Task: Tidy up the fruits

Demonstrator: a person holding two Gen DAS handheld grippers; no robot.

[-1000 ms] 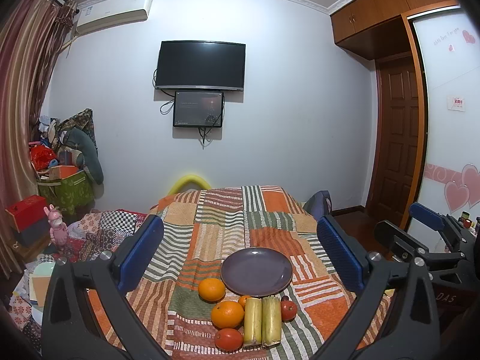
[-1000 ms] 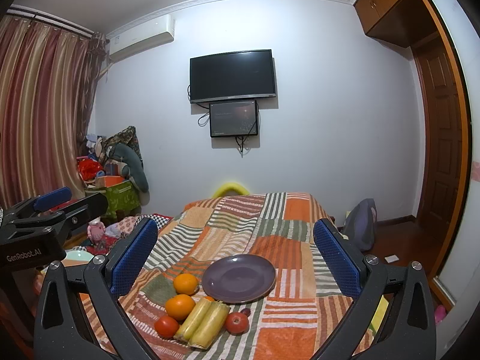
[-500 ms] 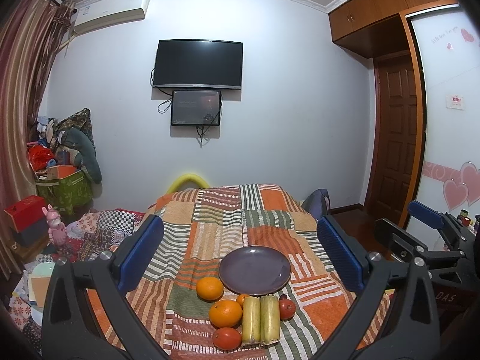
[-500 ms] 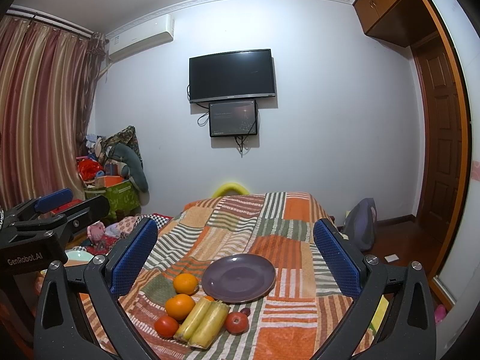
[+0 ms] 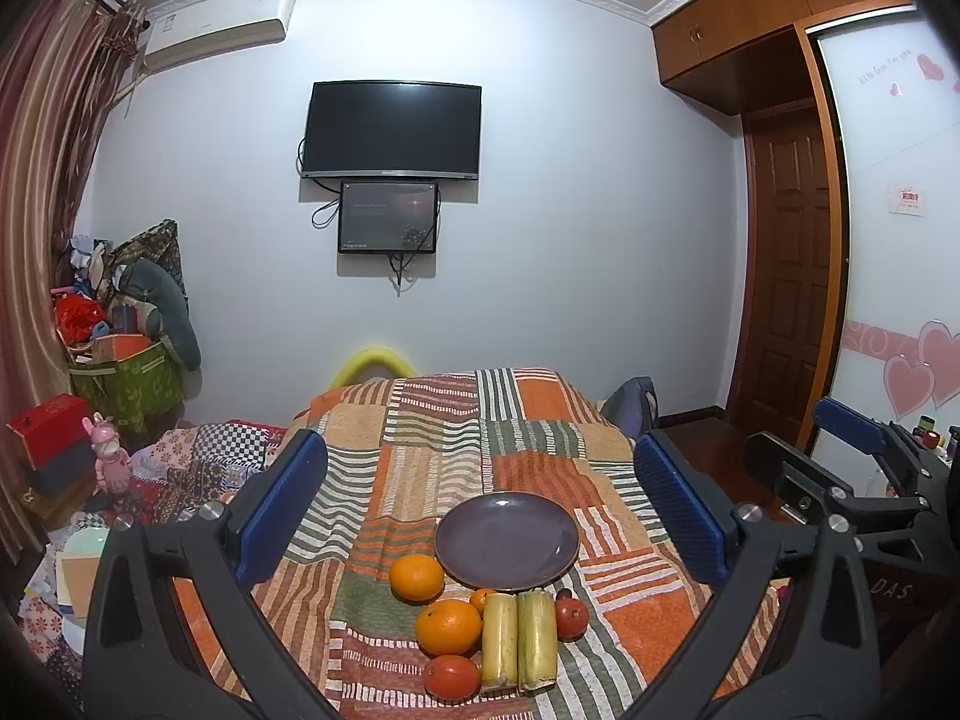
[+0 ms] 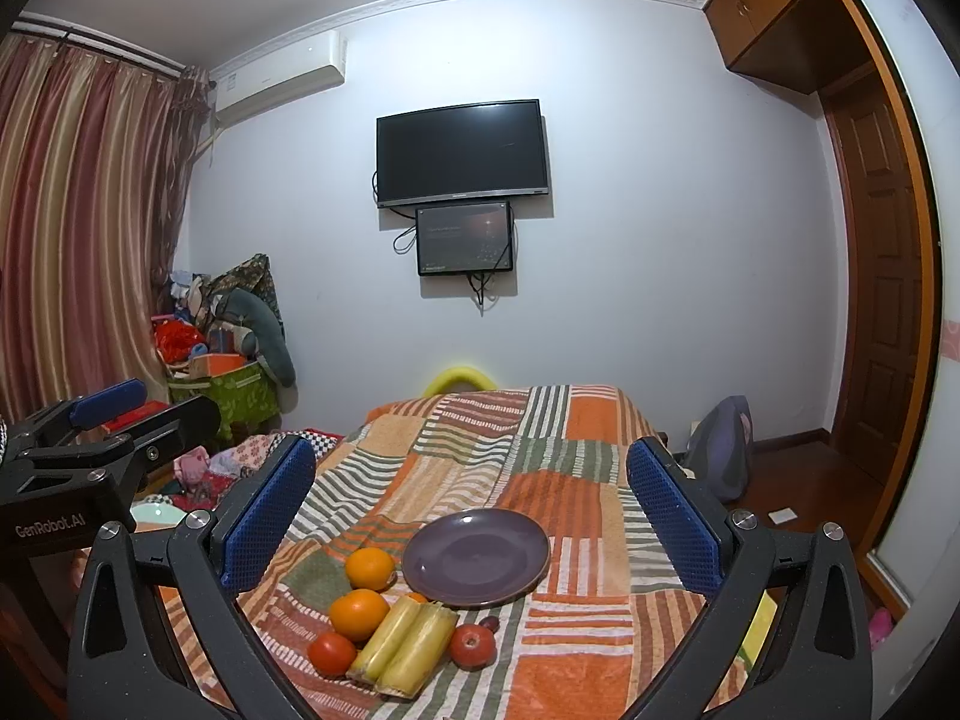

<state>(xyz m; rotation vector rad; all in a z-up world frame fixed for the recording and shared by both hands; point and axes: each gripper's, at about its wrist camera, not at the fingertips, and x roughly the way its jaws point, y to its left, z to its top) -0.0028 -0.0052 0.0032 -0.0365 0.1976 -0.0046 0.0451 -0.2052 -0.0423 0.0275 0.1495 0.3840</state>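
An empty purple plate [image 5: 507, 540] [image 6: 476, 557] lies on a striped patchwork cloth [image 5: 432, 450] [image 6: 576, 468]. In front of it lie two oranges [image 5: 416, 577] [image 5: 448, 626] [image 6: 369, 568] [image 6: 359, 614], a small orange fruit [image 5: 482, 598], two yellow corn pieces [image 5: 519, 641] [image 6: 403, 643], two red tomatoes [image 5: 451, 675] [image 5: 571, 618] [image 6: 331, 653] [image 6: 473, 645] and a small dark plum [image 6: 491, 623]. My left gripper [image 5: 480, 510] is open and empty, held back above the fruit. My right gripper [image 6: 471, 510] is open and empty too.
The right gripper shows at the right edge of the left wrist view [image 5: 852, 480]; the left gripper shows at the left edge of the right wrist view [image 6: 90, 450]. Clutter and a green box [image 5: 126, 381] stand left of the cloth. A bag [image 6: 720, 450] and a door [image 5: 786, 276] are on the right.
Almost nothing: the left wrist view has shifted very slightly, and the fruit and plate have stayed in place.
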